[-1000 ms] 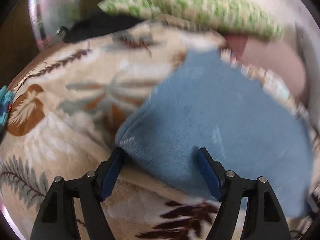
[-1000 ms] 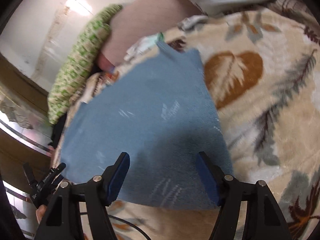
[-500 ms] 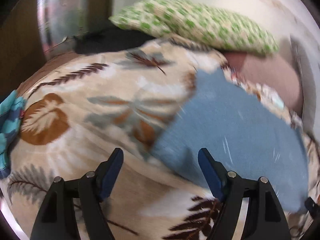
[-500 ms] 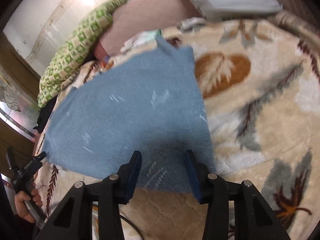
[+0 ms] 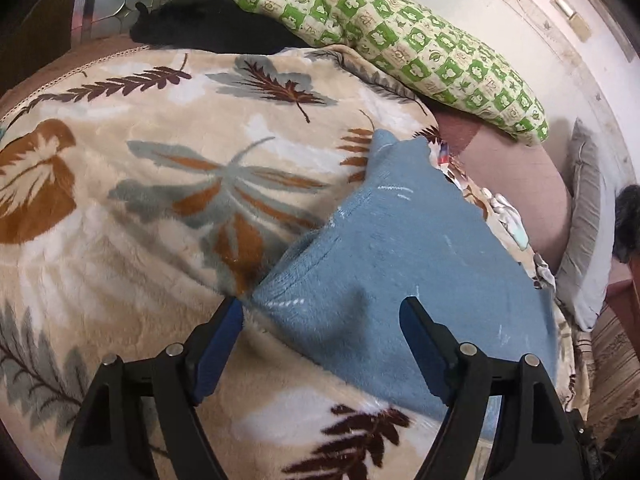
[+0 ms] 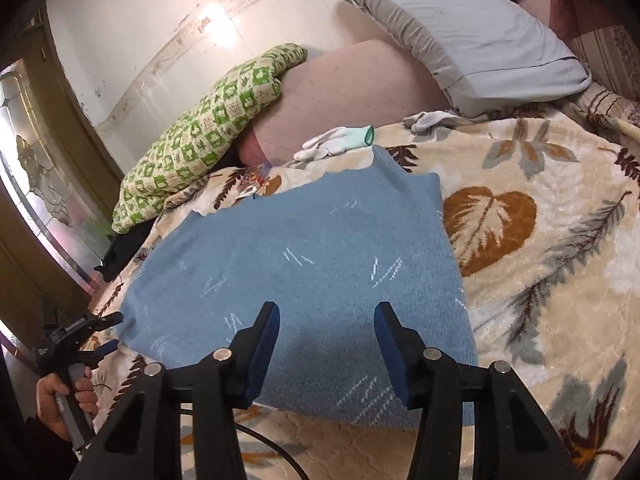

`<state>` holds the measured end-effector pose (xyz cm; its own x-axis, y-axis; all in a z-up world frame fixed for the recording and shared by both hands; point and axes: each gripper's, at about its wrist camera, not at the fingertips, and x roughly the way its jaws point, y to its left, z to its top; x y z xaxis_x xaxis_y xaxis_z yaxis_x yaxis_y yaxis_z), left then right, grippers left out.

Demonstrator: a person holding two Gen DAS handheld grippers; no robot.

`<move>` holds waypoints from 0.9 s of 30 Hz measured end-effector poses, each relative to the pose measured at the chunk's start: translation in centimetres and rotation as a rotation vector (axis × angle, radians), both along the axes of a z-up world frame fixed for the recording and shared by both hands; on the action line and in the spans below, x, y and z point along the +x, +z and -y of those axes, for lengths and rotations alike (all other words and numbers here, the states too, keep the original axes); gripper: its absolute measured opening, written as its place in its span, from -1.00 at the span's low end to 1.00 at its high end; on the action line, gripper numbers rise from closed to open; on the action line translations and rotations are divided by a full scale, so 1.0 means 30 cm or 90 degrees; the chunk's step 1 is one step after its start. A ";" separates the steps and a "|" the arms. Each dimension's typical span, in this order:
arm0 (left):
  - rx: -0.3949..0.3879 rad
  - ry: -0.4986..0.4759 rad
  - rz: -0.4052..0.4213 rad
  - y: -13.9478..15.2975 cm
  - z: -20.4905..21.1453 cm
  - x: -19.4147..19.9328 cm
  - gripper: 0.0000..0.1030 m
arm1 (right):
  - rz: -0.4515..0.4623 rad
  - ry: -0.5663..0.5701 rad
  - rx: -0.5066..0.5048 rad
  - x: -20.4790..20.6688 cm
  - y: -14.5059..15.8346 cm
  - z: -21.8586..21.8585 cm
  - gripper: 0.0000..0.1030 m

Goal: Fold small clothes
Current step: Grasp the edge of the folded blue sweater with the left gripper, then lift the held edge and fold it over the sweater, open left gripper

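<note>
1. Left gripper (image 5: 322, 322) was released, jaws wide apart, hovering over the near left corner of the blue knit garment (image 5: 404, 276); nothing was pinched. Probably lined up to take that corner for a fold.
2. Right gripper (image 6: 326, 330) was also released, jaws parted narrower than the left's, sitting over the garment's near hem, no cloth visibly between the pads. Whether the tips touched the knit, couldn't tell.
3. The garment lay spread flat on the leaf-print blanket (image 6: 540, 240) covering the bed, near hem toward both grippers, a pointed bit sticking up at the far edge. Flat layout suits a first fold; folding looked not yet begun.
4. From the right wrist view, the left gripper sat at the garment's left corner, so both ends of the near hem were covered.
5. Beyond: white gloves (image 6: 334, 142) just past the far edge, green checked pillow (image 5: 400, 44), grey pillow (image 6: 464, 32), pink bolster (image 6: 352, 88), all clear of the fold area.
</note>
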<state>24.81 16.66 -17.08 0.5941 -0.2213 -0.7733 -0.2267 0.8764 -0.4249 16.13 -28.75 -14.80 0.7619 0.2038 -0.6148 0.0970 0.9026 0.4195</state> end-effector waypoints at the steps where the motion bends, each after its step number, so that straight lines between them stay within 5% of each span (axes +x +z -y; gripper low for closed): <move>1: 0.002 -0.010 0.008 -0.002 0.012 0.005 0.56 | -0.001 0.002 0.001 0.002 -0.003 -0.001 0.03; 7: 0.037 -0.025 0.017 -0.016 0.024 0.027 -0.55 | -0.012 0.013 -0.008 0.012 -0.016 -0.024 0.03; 12: 0.071 -0.037 0.031 -0.010 0.039 0.037 -0.59 | -0.010 0.016 -0.010 0.012 -0.023 -0.038 0.03; 15: 0.084 -0.072 0.034 -0.016 0.081 0.054 0.19 | -0.014 0.014 -0.010 0.015 -0.028 -0.042 0.03; 18: 0.119 -0.075 0.041 -0.016 0.120 0.055 0.22 | -0.025 0.001 0.002 0.019 -0.042 -0.024 0.03; 21: 0.147 -0.068 0.046 -0.015 0.132 0.061 -0.56 | -0.032 -0.018 0.036 0.018 -0.053 0.013 0.03; 27: 0.090 -0.047 0.064 0.012 0.114 0.053 -0.72 | -0.033 -0.039 0.046 0.005 -0.051 0.060 0.03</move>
